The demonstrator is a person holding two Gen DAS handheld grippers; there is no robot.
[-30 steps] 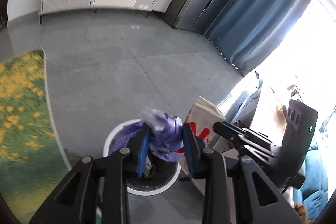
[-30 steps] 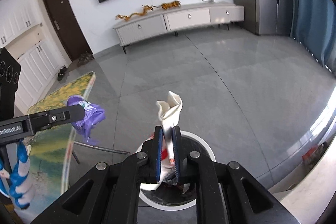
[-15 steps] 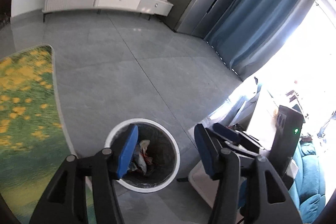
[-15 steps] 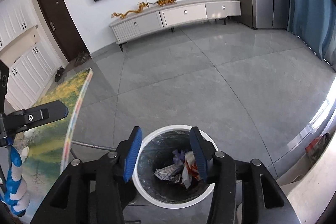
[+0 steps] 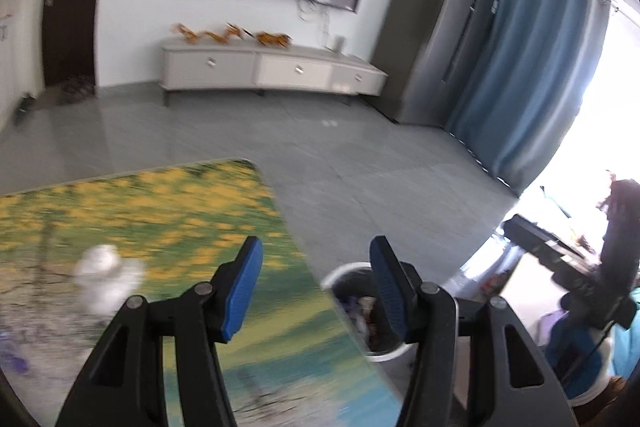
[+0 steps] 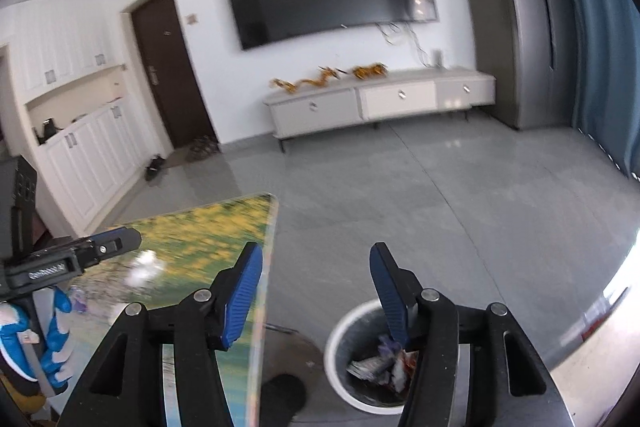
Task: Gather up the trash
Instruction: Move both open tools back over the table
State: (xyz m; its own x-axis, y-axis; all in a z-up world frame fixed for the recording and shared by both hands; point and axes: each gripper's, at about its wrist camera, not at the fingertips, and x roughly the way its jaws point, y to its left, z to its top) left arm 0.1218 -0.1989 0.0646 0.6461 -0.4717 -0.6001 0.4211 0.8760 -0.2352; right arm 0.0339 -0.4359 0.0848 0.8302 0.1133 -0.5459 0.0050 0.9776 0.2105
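Note:
A white-rimmed trash bin (image 6: 334, 339) stands on the grey floor beside the table, with crumpled wrappers (image 6: 376, 363) inside. My right gripper (image 6: 316, 251) hangs above and left of it, its jaws opening, nothing between them. My left gripper (image 5: 315, 247) is open and empty over the table's right edge, with the bin (image 5: 340, 273) behind its right finger. On the flower-print table (image 5: 160, 211) lies a crumpled white paper ball (image 5: 106, 279), blurred, and a small purple scrap (image 5: 14, 359) at the far left.
The left gripper's finger (image 6: 120, 239) and a blue-and-white gloved hand (image 6: 52, 327) show at the left of the right wrist view. A TV cabinet (image 6: 380, 99) stands against the far wall, blue curtains (image 5: 520, 87) at the right. A dark object (image 6: 280, 391) lies under the table edge.
Both grippers let go of their trash, a purple bag and a white-and-red paper bag, over the bin. Both opened, rose and swung left toward the table.

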